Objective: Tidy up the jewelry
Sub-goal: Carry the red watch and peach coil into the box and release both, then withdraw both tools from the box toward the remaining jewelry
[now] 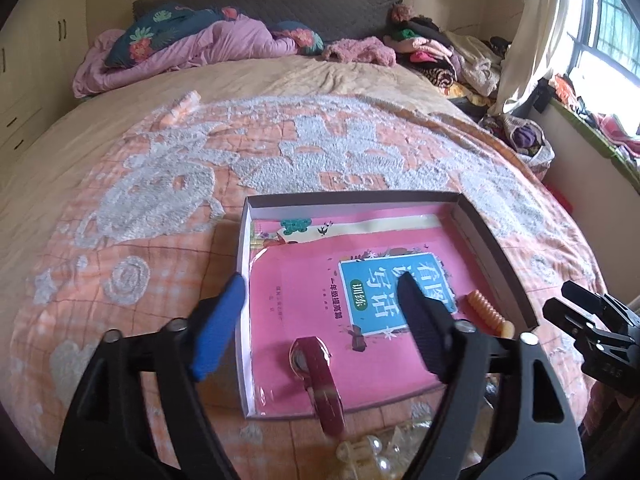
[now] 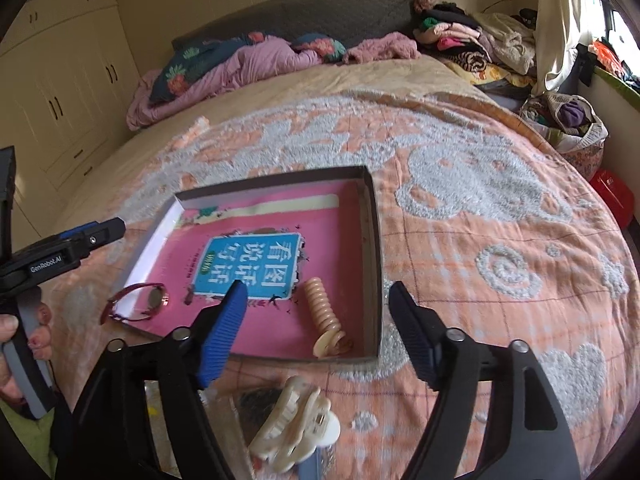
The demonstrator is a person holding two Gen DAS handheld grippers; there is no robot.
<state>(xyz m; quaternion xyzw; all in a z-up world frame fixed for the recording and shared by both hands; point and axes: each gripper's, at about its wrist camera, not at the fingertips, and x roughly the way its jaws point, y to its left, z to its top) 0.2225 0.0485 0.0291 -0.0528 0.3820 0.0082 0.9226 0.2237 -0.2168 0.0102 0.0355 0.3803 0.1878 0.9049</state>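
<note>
A shallow cardboard box [image 1: 352, 197] lies on the bed with a pink book [image 1: 304, 304] inside. A dark red watch [image 1: 316, 376] rests across the box's near rim, its round face inside the box. My left gripper [image 1: 320, 312] hovers open just above the watch without touching it. An orange spiral band [image 2: 322, 308] lies in the box's near right corner [image 2: 374, 240]. My right gripper [image 2: 318, 286] is open above that band, nothing between its pads. The watch [image 2: 140, 304] and the left gripper [image 2: 110, 228] show at the left of the right wrist view.
A cream hair claw [image 2: 292, 428] lies on the orange blanket [image 2: 480, 208] in front of the box. Pale beads [image 1: 368, 452] sit near the bed's front edge. A hand [image 2: 24, 320] holds the left gripper's handle. Bedding and clothes are piled at the headboard.
</note>
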